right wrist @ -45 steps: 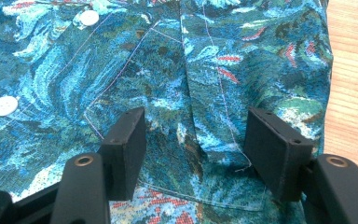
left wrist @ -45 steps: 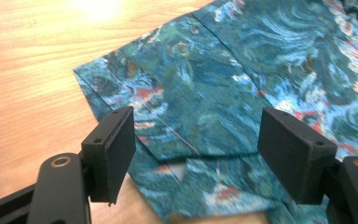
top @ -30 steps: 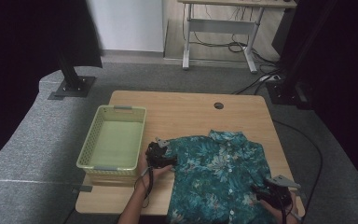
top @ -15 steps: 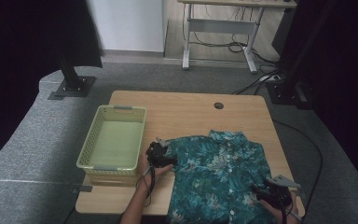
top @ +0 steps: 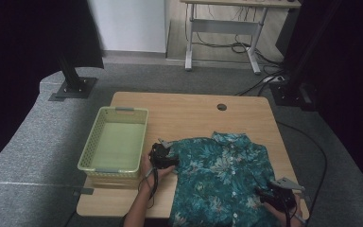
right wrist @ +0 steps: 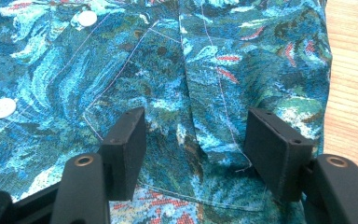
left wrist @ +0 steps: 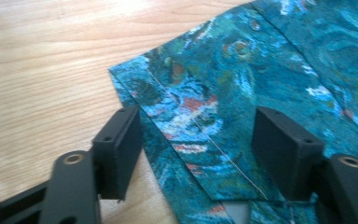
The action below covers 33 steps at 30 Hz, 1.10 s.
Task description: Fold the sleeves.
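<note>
At lower centre of the high view, a teal floral button-up shirt (top: 222,177) lies flat on the wooden desk (top: 189,113).
Left gripper (left wrist: 196,144) has just been narrowing, spread astride the sleeve hem; right gripper (right wrist: 193,140) spread: pinch squarely before lifting.

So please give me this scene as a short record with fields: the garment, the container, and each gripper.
garment: teal patterned shirt, lying flat on the wooden table, buttons visible
container: pale green basket, left of the shirt, nothing inside
left gripper: at the shirt's sleeve hem, jaws apart and just been closing, cloth between them
right gripper: jaws apart over the cloth near the shirt's pocket
</note>
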Motion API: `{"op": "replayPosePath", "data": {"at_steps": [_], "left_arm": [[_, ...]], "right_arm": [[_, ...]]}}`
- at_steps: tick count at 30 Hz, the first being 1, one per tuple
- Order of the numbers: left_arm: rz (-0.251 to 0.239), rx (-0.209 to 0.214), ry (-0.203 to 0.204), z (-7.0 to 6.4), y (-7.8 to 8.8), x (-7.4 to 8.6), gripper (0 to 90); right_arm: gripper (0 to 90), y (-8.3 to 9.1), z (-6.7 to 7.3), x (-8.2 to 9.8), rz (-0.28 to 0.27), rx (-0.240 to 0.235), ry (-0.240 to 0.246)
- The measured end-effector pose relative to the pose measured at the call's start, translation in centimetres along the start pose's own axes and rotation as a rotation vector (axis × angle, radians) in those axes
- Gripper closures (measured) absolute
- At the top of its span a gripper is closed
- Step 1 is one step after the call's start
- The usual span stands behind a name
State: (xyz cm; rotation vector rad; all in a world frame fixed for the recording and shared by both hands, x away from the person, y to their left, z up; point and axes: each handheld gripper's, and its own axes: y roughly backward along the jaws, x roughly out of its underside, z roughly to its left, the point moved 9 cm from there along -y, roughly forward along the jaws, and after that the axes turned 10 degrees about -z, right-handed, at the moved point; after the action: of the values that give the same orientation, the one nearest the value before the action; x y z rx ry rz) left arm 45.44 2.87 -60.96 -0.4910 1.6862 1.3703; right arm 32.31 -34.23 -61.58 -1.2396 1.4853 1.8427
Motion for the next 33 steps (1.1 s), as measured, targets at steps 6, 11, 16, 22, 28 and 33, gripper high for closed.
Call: {"op": "replayPosePath", "data": {"at_steps": [6,11,16,22,28,33], "left_arm": [[-0.008,-0.007,-0.004,-0.3,-0.1,-0.1,44.5],[-0.014,-0.003,0.002,-0.5,-0.2,-0.3,52.4],[-0.011,0.016,-0.006,-0.7,-0.1,-0.3,61.3],[-0.012,0.025,0.005,-0.7,-0.1,-0.3,76.3],[0.006,0.013,-0.065,-1.3,-0.1,-0.5,85.1],[0.005,0.056,-0.04,-1.7,-0.1,-0.5,87.1]], "right_arm": [[37.0,-0.1,0.1,-0.1,0.002,0.006,-0.004],[37.0,-0.1,0.0,-0.1,0.002,0.003,-0.003],[37.0,-0.1,0.0,-0.1,0.002,0.002,-0.003],[37.0,-0.1,0.0,-0.1,0.002,0.003,-0.003],[36.5,-0.2,0.0,-0.1,0.001,0.006,-0.003],[36.4,-0.2,0.0,-0.1,0.0,0.006,-0.002]]}}
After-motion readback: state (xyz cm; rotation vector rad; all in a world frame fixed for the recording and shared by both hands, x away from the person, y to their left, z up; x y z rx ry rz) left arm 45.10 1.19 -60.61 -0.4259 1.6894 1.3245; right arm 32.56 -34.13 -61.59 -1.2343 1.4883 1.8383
